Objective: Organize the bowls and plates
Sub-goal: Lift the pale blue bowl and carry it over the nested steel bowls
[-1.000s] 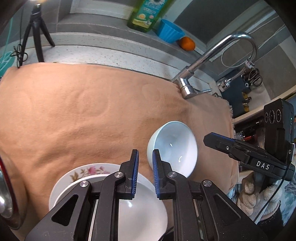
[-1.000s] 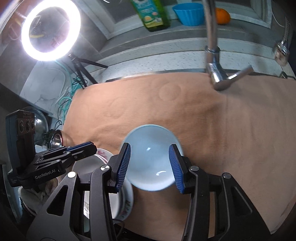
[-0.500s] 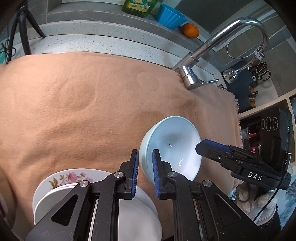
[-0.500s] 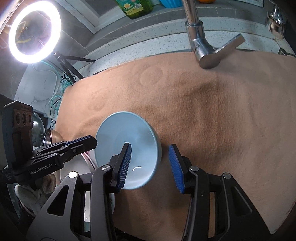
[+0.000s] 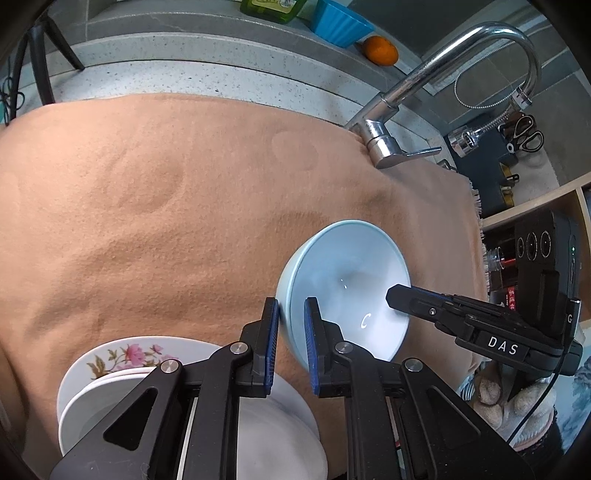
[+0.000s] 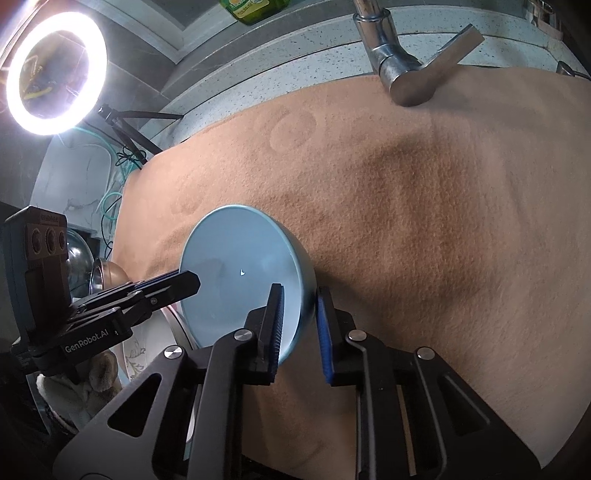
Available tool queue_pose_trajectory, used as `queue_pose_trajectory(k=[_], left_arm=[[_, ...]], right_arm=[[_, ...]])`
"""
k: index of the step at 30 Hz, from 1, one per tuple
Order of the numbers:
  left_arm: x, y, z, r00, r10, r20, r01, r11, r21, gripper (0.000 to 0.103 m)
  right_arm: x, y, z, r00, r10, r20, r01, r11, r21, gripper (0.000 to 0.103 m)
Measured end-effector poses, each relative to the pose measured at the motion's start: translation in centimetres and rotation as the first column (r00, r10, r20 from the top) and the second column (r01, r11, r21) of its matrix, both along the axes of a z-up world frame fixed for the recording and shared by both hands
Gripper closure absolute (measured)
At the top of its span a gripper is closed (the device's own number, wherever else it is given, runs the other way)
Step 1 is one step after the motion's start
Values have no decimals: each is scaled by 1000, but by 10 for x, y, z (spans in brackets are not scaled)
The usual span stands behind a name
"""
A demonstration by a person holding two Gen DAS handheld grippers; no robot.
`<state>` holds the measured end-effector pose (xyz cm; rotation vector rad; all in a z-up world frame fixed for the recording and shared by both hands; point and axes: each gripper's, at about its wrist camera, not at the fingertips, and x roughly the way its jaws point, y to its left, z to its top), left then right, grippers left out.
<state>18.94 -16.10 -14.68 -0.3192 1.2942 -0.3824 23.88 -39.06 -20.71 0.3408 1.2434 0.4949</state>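
A pale blue bowl (image 5: 347, 284) is held tilted above the tan cloth. My left gripper (image 5: 291, 332) is shut on the bowl's left rim. My right gripper (image 6: 298, 317) is shut on the opposite rim, one finger inside the bowl (image 6: 240, 273) and one outside. The right gripper's fingertip also shows inside the bowl in the left wrist view (image 5: 397, 295). A stack of white plates (image 5: 110, 373), the lowest with a pink flower pattern, lies below my left gripper at the cloth's near edge. A white bowl (image 5: 280, 435) sits on that stack.
The tan cloth (image 5: 166, 221) covers the counter. A chrome faucet (image 5: 388, 122) stands at the back right. A green bottle, a blue cup (image 5: 340, 22) and an orange (image 5: 380, 51) stand on the back ledge. A ring light (image 6: 55, 70) and metal bowls (image 6: 99, 273) are at the left.
My right gripper has closed on the bowl's rim; it was open before. The bowl has tilted further and both grippers now hold it close above the cloth.
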Motion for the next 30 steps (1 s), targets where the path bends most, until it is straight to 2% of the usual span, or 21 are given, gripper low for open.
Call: queue_pose_trajectory(k=[5,15,30], left_arm=[[-3,3,6,1000,6,13,-6,1000,-5,91],[-19,26,30,997,39,63,-38,999,-21,91],[-64,85,60,985,116,127,-111,993,-48,91]], right_arm=[[-1,-2,4,1000,-9,2,9,1000,4,87],[-11,14,33,998,23,55,-24,1000,18,87],[-54,68,74,985,117,129,-121,992,29,87]])
